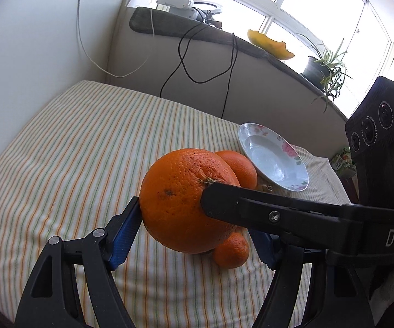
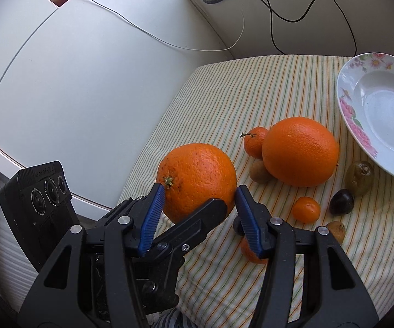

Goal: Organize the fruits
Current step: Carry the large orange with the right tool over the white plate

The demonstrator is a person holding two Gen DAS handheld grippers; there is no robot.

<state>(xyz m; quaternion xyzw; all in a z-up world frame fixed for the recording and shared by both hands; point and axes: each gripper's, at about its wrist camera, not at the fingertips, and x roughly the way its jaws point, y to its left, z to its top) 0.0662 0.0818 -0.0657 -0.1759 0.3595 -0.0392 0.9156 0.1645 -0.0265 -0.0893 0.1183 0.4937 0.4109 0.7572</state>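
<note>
Both grippers' jaws clamp one big orange (image 2: 197, 180), right view alone shows kiwis (image 2: 359, 177) beside empty flowered plate (image 2: 346, 101).

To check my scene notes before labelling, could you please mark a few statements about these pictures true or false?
1. The floral plate holds no fruit. True.
2. The left gripper and the right gripper are both at the same large orange. True.
3. The second large orange sits in the plate. False: it lies on the striped cloth, beside the plate.
4. Every small fruit on the cloth is orange. False: a dark fruit and a greenish-brown fruit lie near the plate.
5. A potted plant stands on the windowsill. True.
</note>
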